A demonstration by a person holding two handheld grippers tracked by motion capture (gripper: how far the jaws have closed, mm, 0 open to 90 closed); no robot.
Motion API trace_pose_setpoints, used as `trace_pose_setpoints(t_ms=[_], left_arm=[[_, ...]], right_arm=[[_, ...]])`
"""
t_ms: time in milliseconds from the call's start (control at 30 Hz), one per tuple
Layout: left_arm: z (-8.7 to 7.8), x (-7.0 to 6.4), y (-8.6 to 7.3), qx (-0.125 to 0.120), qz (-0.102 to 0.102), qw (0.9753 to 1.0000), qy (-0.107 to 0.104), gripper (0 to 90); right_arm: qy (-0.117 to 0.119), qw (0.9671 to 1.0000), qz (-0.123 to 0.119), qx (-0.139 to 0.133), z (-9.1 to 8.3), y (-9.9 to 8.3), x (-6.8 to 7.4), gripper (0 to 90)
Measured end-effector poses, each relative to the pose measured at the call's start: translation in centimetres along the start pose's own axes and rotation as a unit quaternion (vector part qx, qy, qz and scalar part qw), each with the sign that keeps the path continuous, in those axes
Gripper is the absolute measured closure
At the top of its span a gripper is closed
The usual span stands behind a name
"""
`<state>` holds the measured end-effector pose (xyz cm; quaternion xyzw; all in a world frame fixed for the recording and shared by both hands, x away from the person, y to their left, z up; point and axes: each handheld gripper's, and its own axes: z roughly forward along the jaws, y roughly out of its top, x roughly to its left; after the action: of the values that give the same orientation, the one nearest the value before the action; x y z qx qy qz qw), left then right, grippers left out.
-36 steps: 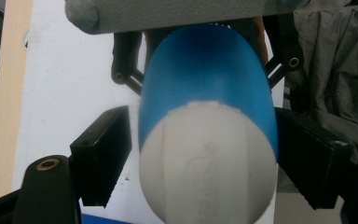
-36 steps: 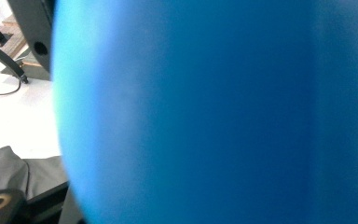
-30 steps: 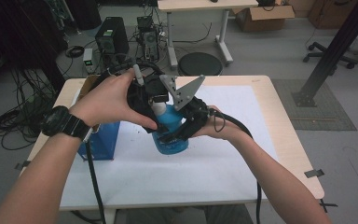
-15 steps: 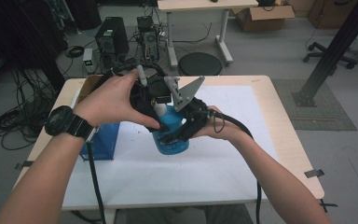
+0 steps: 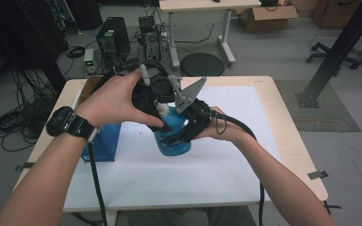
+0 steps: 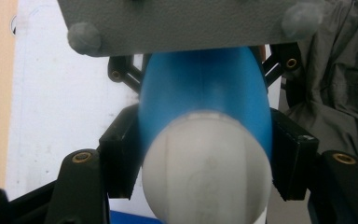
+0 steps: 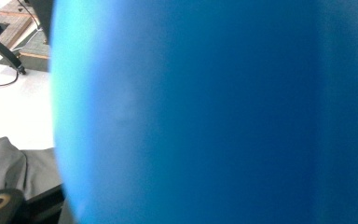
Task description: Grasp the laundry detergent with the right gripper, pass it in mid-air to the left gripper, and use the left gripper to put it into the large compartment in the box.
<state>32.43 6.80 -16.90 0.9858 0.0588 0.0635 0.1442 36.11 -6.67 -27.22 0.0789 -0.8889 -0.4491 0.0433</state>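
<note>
Gripping the blue bottle (image 5: 173, 136) around its body, the right tool (image 5: 188, 127) is holding it upright above the middle of the white-covered tabletop (image 5: 245, 160), with its jaws pressing both sides. The left tool (image 5: 152, 104) is clamping the bottle's white cap (image 6: 207, 170) from above, black jaws closing against either side of it, while a blue box (image 5: 102, 143) is sitting just beside them.
</note>
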Motion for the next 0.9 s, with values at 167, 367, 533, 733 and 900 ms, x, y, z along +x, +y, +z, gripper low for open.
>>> trace_pose_setpoints(t_ms=[167, 367, 533, 733, 900], left_arm=[[0.0, 0.2, 0.2, 0.006, -0.017, 0.9998, -0.006, 38.1], [-0.2, 0.5, 0.2, 0.022, -0.048, 0.9985, -0.010, 38.1], [-1.2, 1.5, -0.9, 0.052, -0.114, 0.9920, 0.012, 38.2], [-3.2, 2.8, -2.4, 0.057, -0.203, 0.9762, 0.049, 38.2], [-5.9, 4.6, -4.2, 0.041, -0.327, 0.9398, 0.089, 38.2]], right_arm=[[0.007, 1.0000, 0.003, 0.000, 0.1, 0.0, -0.2, 42.6], [-0.005, 0.9999, 0.013, -0.003, -0.2, -0.2, -0.2, 22.8], [-0.032, 0.9986, 0.036, 0.022, -1.4, -1.4, -0.6, 10.6], [-0.068, 0.9909, 0.035, 0.111, -2.4, -3.8, -0.6, 6.8], [-0.096, 0.9769, 0.047, 0.185, -4.0, -6.5, -0.7, 6.9]])
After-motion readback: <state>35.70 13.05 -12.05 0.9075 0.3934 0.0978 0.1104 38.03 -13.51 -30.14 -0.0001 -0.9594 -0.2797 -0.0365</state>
